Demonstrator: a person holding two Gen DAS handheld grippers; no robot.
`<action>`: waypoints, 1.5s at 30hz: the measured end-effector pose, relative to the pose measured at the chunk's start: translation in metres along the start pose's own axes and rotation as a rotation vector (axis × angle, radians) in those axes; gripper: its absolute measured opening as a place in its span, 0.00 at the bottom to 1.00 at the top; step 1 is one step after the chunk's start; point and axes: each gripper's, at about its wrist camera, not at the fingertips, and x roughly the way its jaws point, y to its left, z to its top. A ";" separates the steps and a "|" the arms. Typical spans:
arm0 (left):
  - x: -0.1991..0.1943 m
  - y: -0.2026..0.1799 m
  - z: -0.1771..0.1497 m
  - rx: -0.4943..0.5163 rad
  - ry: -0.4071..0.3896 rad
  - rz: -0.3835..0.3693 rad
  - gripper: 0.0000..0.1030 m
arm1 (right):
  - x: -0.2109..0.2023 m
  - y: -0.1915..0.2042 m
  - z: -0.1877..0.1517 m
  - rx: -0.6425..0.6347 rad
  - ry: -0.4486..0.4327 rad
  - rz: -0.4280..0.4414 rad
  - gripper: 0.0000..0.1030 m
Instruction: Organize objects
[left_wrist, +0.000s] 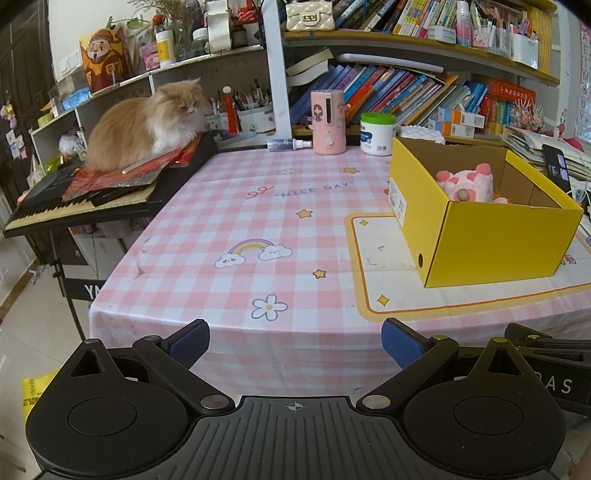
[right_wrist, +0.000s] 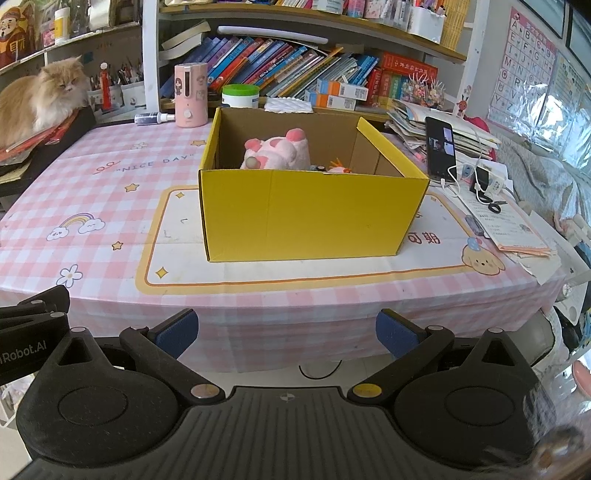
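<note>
Left gripper (left_wrist: 295, 341) held off the table's near edge, jaws wide apart, nothing between them. Yellow box (left_wrist: 491, 240) on the checked tablecloth (left_wrist: 221, 221), pink plush (left_wrist: 466, 182) inside. Cat (left_wrist: 144, 127) sits on the keyboard (left_wrist: 55, 206).

Pink plush toy (right_wrist: 275, 153) lies inside open yellow box (right_wrist: 314, 218).

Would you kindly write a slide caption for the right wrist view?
Open right gripper faces a yellow box holding a pink plush toy on the checked tablecloth.
</note>
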 end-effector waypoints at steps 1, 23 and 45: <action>0.000 0.000 0.000 0.000 0.000 0.000 0.98 | 0.000 0.000 0.000 0.000 0.000 0.000 1.00; 0.001 0.000 0.000 0.006 0.016 0.022 0.98 | -0.003 0.000 0.000 -0.001 0.000 0.016 1.00; 0.000 -0.002 0.003 0.029 0.002 0.018 1.00 | 0.002 0.000 0.002 0.015 0.015 0.008 1.00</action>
